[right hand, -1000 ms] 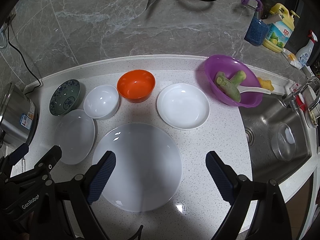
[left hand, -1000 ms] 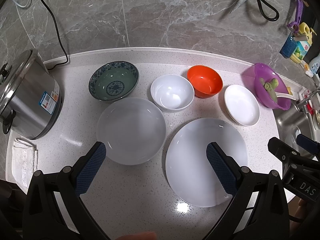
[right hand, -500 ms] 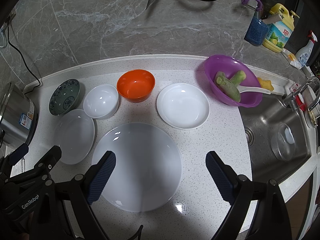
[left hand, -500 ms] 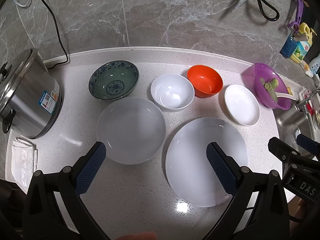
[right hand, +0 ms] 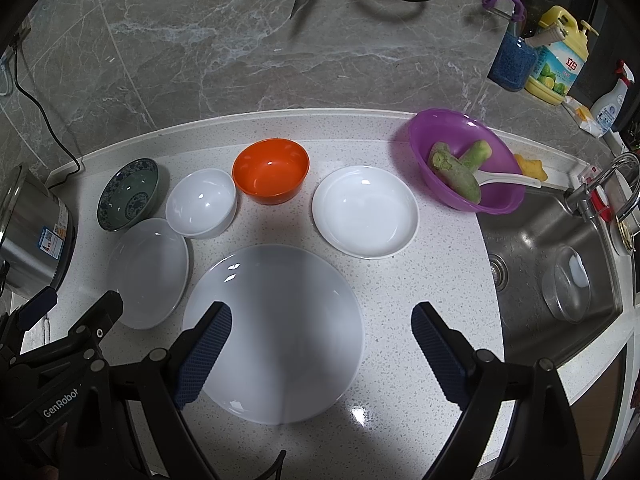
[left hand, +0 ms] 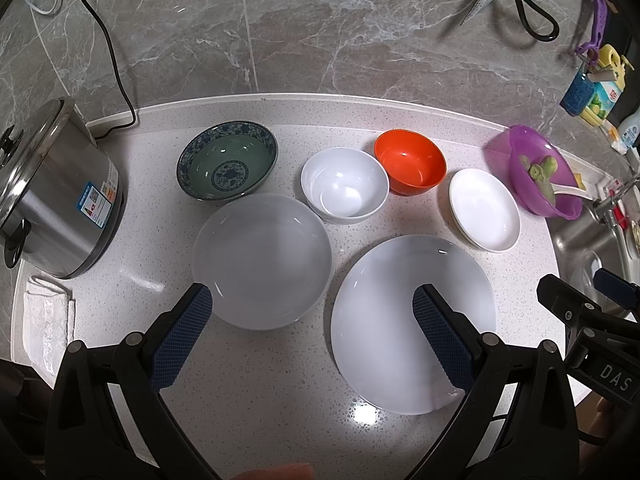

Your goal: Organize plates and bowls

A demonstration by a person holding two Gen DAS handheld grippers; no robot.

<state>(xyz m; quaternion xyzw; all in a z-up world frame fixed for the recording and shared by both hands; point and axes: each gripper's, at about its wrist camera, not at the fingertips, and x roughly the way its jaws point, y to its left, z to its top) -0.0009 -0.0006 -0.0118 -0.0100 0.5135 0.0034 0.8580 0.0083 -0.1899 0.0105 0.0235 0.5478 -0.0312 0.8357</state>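
Spanning the speckled white counter (left hand: 280, 380) below a grey marble wall (left hand: 320, 40), dishes spread; sink (right hand: 560, 264) at three o'clock; both grippers (left hand: 312, 320) (right hand: 320, 336) gape empty.

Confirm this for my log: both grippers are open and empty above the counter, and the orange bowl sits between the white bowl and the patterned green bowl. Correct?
Not quite. The right wrist view shows the orange bowl between the white bowl and the small white plate; the patterned green bowl is on the white bowl's far side. Both the left gripper and right gripper are open and empty.

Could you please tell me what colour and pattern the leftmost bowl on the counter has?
The leftmost bowl is green inside with a blue-and-white patterned rim and centre medallion, clearest in the left wrist view.
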